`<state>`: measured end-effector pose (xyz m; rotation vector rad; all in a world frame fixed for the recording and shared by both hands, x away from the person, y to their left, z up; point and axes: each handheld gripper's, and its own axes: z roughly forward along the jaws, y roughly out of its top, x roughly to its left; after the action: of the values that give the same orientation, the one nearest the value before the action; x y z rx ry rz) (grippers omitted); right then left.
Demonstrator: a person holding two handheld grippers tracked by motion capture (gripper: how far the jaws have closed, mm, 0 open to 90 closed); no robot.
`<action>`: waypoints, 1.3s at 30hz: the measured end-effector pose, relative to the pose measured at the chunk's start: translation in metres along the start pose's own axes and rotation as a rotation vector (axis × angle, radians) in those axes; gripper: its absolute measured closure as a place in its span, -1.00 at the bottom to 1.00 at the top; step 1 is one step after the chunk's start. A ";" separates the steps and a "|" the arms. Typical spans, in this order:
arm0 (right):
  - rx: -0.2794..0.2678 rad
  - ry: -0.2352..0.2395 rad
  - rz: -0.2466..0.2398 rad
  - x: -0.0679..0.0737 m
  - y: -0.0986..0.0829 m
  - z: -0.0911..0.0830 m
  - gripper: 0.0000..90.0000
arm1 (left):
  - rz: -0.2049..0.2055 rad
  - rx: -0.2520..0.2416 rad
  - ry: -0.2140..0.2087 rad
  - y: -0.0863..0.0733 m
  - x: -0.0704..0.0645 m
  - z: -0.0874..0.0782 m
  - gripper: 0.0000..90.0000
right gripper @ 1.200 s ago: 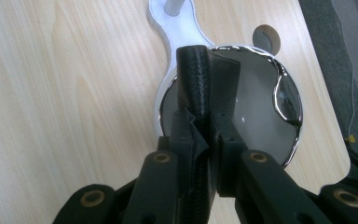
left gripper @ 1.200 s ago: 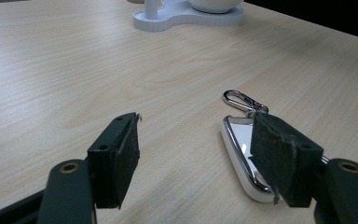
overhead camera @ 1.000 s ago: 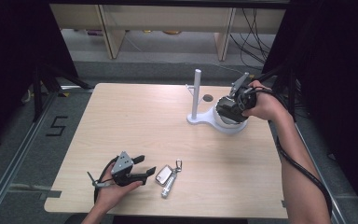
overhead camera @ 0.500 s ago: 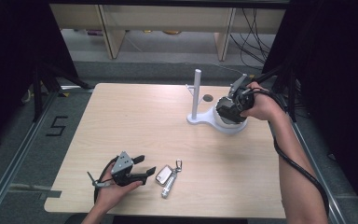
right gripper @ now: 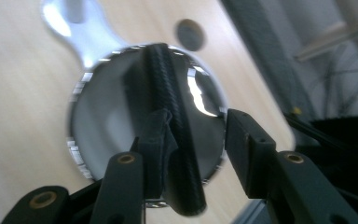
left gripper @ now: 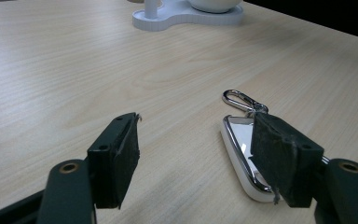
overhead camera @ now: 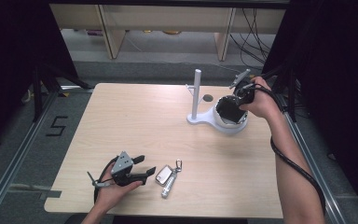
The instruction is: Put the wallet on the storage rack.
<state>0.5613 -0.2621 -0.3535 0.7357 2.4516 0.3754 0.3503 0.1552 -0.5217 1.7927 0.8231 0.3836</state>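
Observation:
A white stand (overhead camera: 200,120) with an upright post (overhead camera: 196,93) and a round dish (overhead camera: 235,128) sits at the right of the table. A black, carbon-patterned flat object (overhead camera: 227,110) stands on edge in the dish (right gripper: 81,126). My right gripper (overhead camera: 237,98) hovers over the dish rim, open; the black object (right gripper: 170,88) rests beside its left jaw with a gap to the right jaw (right gripper: 195,125). My left gripper (overhead camera: 145,165) lies open near the front edge. A white key fob (overhead camera: 164,175) lies just by its right jaw (left gripper: 196,140), the fob (left gripper: 237,137) untouched.
A silver carabiner (left gripper: 238,99) and a small metal cylinder (overhead camera: 168,189) are attached to the fob. A dark round grommet (overhead camera: 208,98) is set in the tabletop behind the stand. Shelves and cables stand beyond the table's far edge.
My right gripper has drawn back to the right and up from the dish, and the black object now shows standing in it. The left gripper has not moved.

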 end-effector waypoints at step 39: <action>-0.116 0.030 0.324 0.053 -0.091 -0.028 0.87 | -0.004 0.022 0.010 0.002 -0.001 0.004 -0.27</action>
<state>0.4697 -0.3081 -0.3901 1.0847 2.3143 0.6489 0.3526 0.1513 -0.5216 1.8102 0.8408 0.3821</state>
